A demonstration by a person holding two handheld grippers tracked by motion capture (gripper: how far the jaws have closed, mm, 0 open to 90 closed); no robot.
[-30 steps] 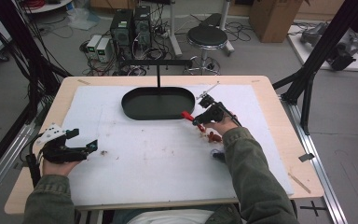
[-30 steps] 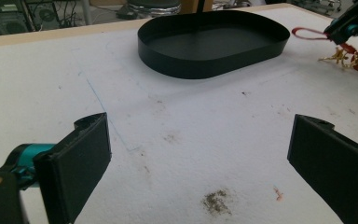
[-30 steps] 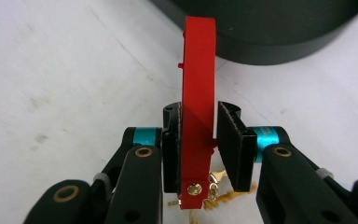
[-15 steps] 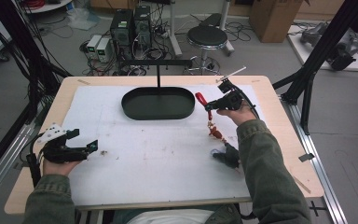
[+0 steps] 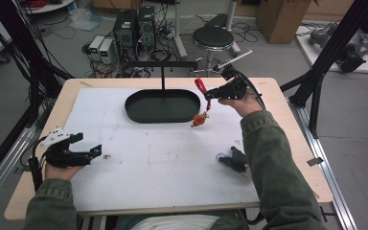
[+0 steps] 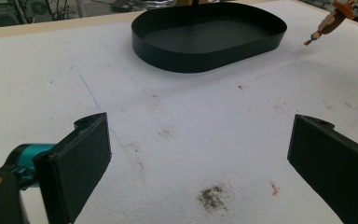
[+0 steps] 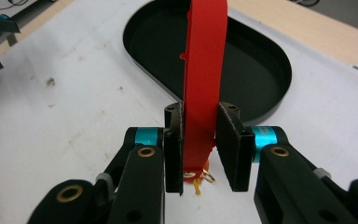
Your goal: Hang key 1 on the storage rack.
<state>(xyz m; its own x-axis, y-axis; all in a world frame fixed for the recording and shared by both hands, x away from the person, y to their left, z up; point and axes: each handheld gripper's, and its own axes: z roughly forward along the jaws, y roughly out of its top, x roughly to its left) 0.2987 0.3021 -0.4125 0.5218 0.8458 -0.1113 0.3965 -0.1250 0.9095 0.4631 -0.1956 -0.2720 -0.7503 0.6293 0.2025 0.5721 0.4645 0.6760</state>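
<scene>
**Red strap lifted beside the black tray**

The worktop [image 5: 287,184] carries a white mat [image 5: 172,158], and on its far half sits the oval black tray [image 5: 163,106]. From above, the right tongs [image 5: 206,93] are raised by the tray's right end, and a small orange charm [image 5: 199,120] dangles below them, clear of the mat. The right gripper view adds the grip: both jaws are clamped on a red strap [image 7: 205,70], which stands upright over the tray, with gold rings [image 7: 205,177] under them. The left tongs [image 6: 200,158] rest low at the worktop's near left, jaws wide apart with bare mat between them. A small dark object [image 5: 235,160] lies near the right sleeve.
</scene>
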